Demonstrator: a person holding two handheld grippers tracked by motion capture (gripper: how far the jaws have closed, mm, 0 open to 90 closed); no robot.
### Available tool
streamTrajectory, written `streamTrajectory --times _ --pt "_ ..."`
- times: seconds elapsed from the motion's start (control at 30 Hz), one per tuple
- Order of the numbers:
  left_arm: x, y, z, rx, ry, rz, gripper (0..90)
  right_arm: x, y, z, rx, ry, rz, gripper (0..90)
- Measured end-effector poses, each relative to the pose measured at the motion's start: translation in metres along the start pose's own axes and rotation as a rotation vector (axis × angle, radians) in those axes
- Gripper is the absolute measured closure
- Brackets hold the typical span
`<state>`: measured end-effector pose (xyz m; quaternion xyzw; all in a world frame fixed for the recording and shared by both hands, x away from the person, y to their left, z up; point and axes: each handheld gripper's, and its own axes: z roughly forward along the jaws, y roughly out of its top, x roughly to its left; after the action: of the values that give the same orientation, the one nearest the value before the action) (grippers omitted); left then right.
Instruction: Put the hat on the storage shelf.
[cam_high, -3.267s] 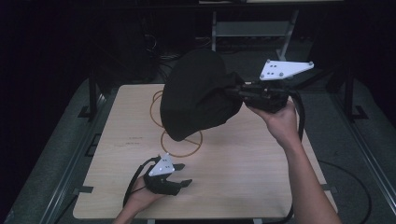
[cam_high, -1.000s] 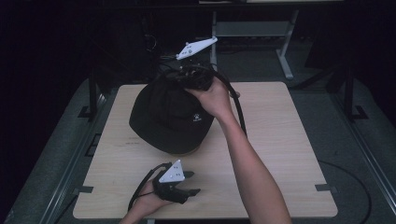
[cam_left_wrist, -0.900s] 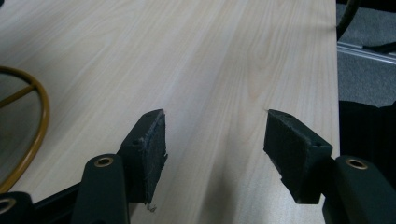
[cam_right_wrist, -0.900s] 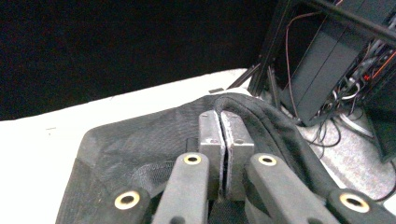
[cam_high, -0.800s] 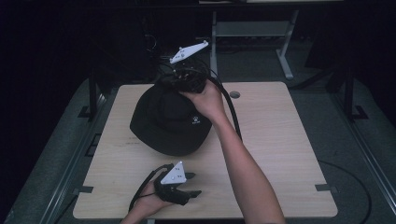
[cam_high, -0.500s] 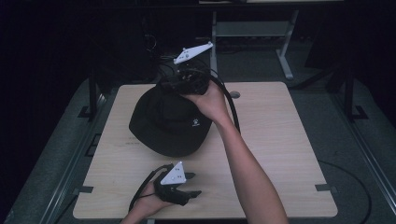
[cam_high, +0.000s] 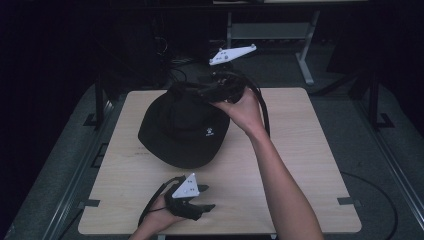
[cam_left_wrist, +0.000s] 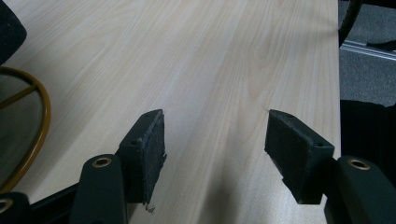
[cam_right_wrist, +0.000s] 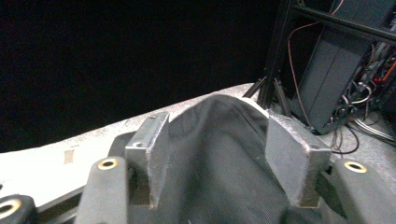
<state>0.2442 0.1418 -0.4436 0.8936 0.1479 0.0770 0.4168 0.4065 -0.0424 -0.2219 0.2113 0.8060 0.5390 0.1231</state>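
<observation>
A black brimmed hat (cam_high: 182, 130) lies crown up on the pale wooden table (cam_high: 300, 150), left of centre. My right gripper (cam_high: 202, 92) sits at the hat's far edge, with a hand around it. In the right gripper view its jaws stand wide apart, and the hat's dark fabric (cam_right_wrist: 219, 140) bulges between them; the right gripper (cam_right_wrist: 215, 158) is open. Near the table's front edge rests my left gripper (cam_high: 200, 207). The left gripper (cam_left_wrist: 215, 154) is open over bare wood (cam_left_wrist: 210, 56), with nothing between its pads.
An orange ring (cam_left_wrist: 32, 116) is marked on the table beside the hat's brim (cam_left_wrist: 9, 28). A metal desk frame (cam_high: 270, 30) stands behind the table. Dark equipment with cables (cam_right_wrist: 336, 70) lies beyond the table's far edge. Bare wood stretches to the right of the hat.
The hat came down from the air at the right onto the table. In the last second it stayed put while my right gripper shifted right along its far edge. The left gripper held still.
</observation>
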Motion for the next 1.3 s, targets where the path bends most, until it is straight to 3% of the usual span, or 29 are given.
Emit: streamTrajectory --times 0.47,0.97,1.3 --pt "0.001 -0.001 0.0 -0.014 0.001 -0.015 34.9 -0.013 -0.021 -0.038 -0.009 0.017 0.063 31.2" --pt "0.004 -0.002 -0.002 -0.03 0.011 -0.046 32.9 -0.021 -0.047 -0.069 -0.002 -0.024 0.087 28.6" --pt "0.005 -0.002 -0.002 -0.029 0.016 -0.043 32.5 -0.027 -0.064 -0.092 -0.01 -0.05 0.106 28.7"
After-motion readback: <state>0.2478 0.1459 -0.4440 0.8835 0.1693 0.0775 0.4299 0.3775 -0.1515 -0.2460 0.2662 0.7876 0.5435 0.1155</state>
